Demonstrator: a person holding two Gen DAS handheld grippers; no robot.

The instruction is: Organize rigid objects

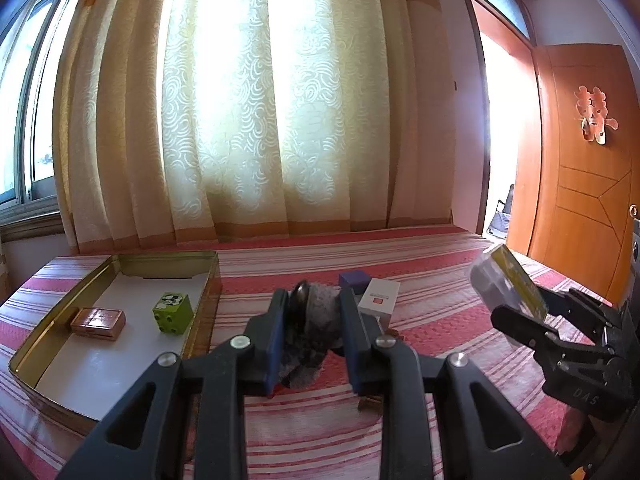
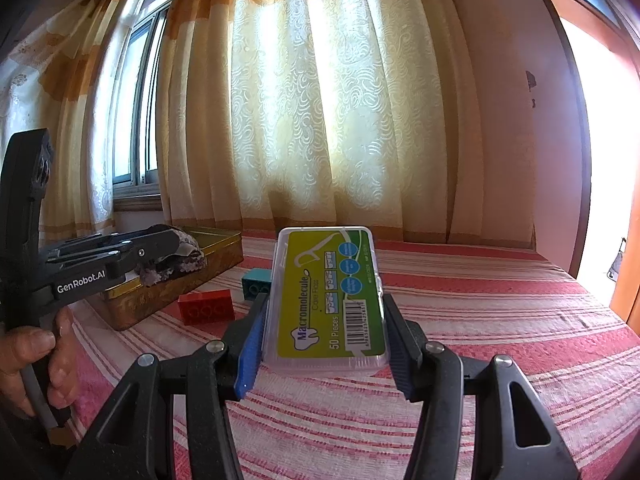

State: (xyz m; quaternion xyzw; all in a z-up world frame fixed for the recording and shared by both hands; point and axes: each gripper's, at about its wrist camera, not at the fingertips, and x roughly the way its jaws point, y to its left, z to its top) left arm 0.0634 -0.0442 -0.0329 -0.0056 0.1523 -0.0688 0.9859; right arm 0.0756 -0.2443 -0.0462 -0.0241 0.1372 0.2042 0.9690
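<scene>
My left gripper is shut on a grey, rough stone-like lump and holds it above the striped bedcover, just right of the gold tin tray. The tray holds a copper-coloured block and a green printed block. My right gripper is shut on a clear dental floss box with a yellow-green label, held above the cover. The box and the right gripper also show at the right of the left wrist view. The left gripper with the lump shows at the left of the right wrist view.
A purple block and a white box lie beyond the left gripper. A red brick and a teal brick lie by the tray. Curtains hang behind the bed; a wooden door stands at the right.
</scene>
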